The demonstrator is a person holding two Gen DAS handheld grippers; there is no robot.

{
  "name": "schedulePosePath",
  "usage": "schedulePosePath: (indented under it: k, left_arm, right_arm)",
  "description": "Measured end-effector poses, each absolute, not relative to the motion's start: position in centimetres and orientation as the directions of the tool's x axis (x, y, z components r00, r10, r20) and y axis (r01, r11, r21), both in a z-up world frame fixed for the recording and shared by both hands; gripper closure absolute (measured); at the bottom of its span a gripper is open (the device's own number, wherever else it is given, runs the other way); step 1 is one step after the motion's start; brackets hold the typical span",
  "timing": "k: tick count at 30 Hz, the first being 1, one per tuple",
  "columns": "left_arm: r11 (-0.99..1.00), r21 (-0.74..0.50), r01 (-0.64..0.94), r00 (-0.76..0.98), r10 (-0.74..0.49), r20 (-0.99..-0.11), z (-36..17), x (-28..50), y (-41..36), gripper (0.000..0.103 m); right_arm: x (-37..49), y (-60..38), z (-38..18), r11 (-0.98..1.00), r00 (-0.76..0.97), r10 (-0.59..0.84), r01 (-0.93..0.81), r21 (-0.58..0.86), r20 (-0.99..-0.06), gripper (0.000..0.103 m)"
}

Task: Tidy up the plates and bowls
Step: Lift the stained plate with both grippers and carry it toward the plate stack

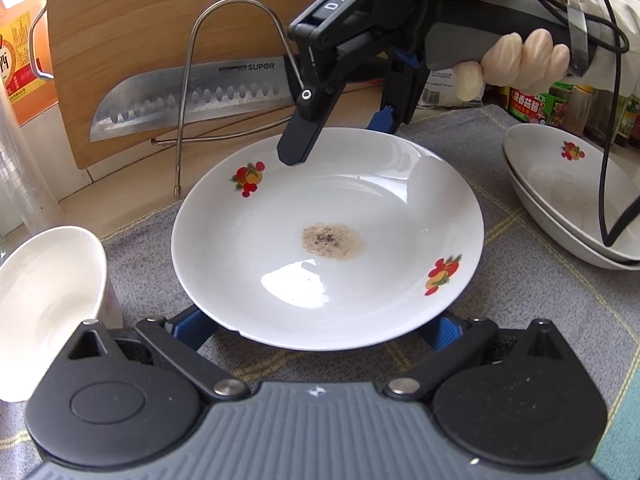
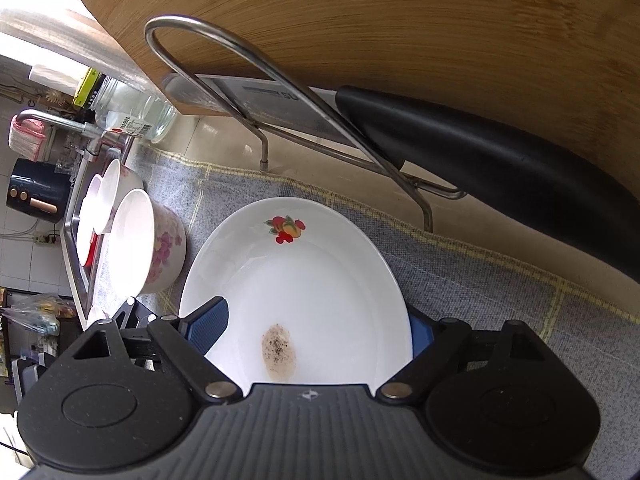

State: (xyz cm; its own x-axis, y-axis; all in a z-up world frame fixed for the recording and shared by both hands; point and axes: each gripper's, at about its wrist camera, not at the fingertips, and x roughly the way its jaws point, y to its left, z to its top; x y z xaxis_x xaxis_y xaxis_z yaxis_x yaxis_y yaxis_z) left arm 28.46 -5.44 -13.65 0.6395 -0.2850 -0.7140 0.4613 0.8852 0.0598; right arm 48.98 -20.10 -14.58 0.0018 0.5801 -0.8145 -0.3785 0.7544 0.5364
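A white deep plate (image 1: 320,240) with fruit decals and a brown stain in its middle lies on the grey cloth (image 1: 520,300). My left gripper (image 1: 318,330) is open, its blue fingers (image 1: 192,328) spread wide at the plate's near rim, with the tips hidden under it. A gloved hand holds my right gripper (image 1: 340,136) at the far rim. One finger hangs over the rim and the other sits behind it. In the right wrist view the plate (image 2: 304,288) lies between the wide jaws of the right gripper (image 2: 316,328), and the pads do not seem to press on it.
A white flowered bowl (image 1: 44,300) lies tipped at the left, and is also in the right wrist view (image 2: 148,240). Stacked plates (image 1: 560,200) sit at the right. Behind stand a wire rack (image 1: 236,60), a knife (image 1: 192,96), a bamboo board (image 1: 140,20) and bottles (image 1: 532,108). More bowls lie in the sink (image 2: 96,208).
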Motion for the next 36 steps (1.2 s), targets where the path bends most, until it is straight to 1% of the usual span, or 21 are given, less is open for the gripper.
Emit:
schedulePosePath:
  k: [7, 13, 22, 36]
  left_arm:
    - [0.89, 0.066, 0.451, 0.645, -0.273, -0.714, -13.6, 28.7, -5.3, 0.0]
    - [0.883, 0.085, 0.462, 0.654, -0.274, -0.705, -13.7, 28.3, -5.3, 0.0]
    - [0.886, 0.086, 0.456, 0.662, -0.273, -0.698, -13.5, 27.6, -5.4, 0.0]
    - [0.884, 0.138, 0.446, 0.679, -0.234, -0.696, -12.9, 27.3, -5.5, 0.001]
  right_arm:
    - [47.9, -19.5, -14.3, 0.754, 0.036, 0.549, -0.452, 0.477, -0.835, 0.011]
    - [48.6, -20.1, -14.4, 0.747, 0.058, 0.575, -0.446, 0.494, -0.816, 0.011]
    - [48.1, -18.4, -14.1, 0.739, 0.114, 0.527, -0.551, 0.388, -0.842, 0.011]
    - [46.5, -17.9, -13.9, 0.724, 0.107, 0.515, -0.585, 0.365, -0.85, 0.011]
